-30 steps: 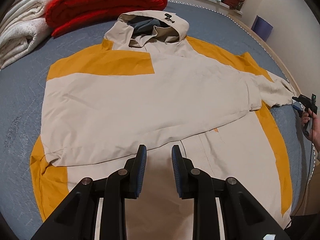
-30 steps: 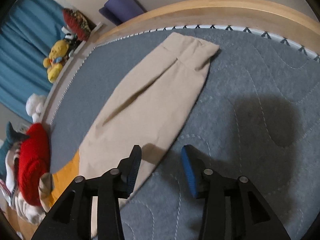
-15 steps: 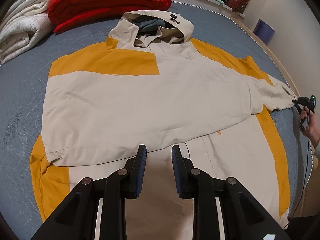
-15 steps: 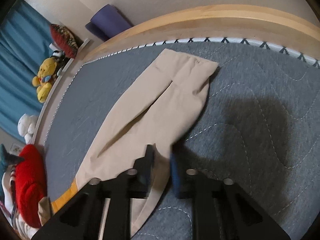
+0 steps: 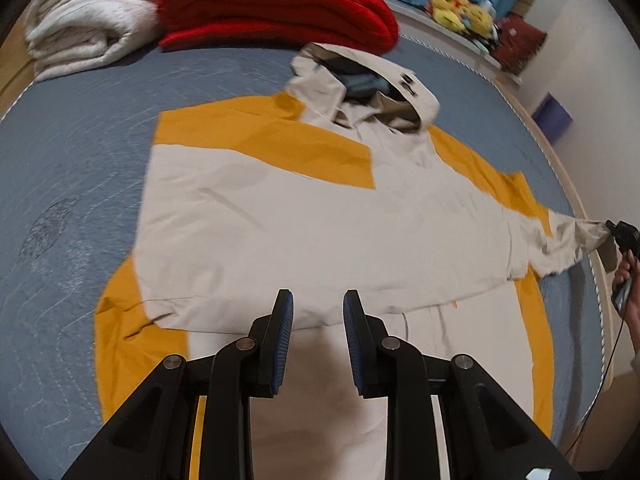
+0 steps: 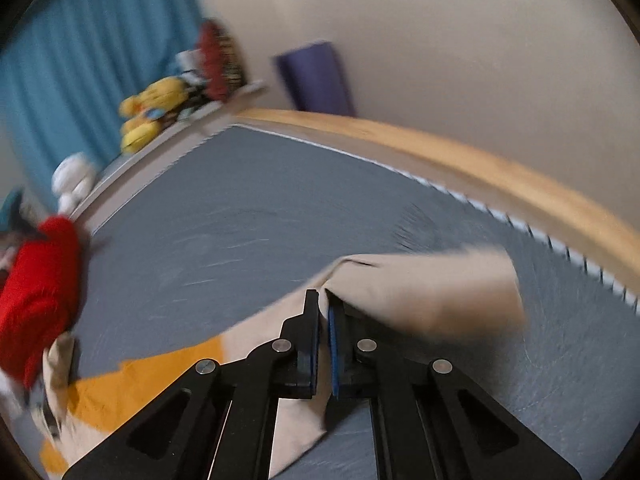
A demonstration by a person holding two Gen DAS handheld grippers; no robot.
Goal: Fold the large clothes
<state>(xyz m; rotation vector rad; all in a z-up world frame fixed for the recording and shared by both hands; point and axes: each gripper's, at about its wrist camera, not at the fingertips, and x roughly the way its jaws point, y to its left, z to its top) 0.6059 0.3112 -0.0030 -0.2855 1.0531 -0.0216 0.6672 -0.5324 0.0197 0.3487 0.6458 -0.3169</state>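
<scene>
A beige and orange hooded jacket (image 5: 320, 232) lies spread on the grey bed, its left sleeve folded across the chest. My left gripper (image 5: 318, 320) is open and empty, hovering over the lower chest. My right gripper (image 6: 324, 312) is shut on the edge of the jacket's beige right sleeve (image 6: 432, 292) and holds it lifted above the bed; the cuff end drapes to the right. In the left wrist view the right gripper (image 5: 622, 236) shows at the far right, with the sleeve (image 5: 572, 240) stretched towards it.
Folded red blanket (image 5: 276, 4) and white blanket (image 5: 88, 28) lie beyond the hood. Plush toys (image 6: 156, 116) sit on a ledge by the blue curtain. The wooden bed frame (image 6: 480, 168) runs along the right side, with a purple mat (image 6: 316, 76) against the wall.
My right gripper closed on the sleeve's edge and lifted it off the bed. My left gripper drifted left and stayed open.
</scene>
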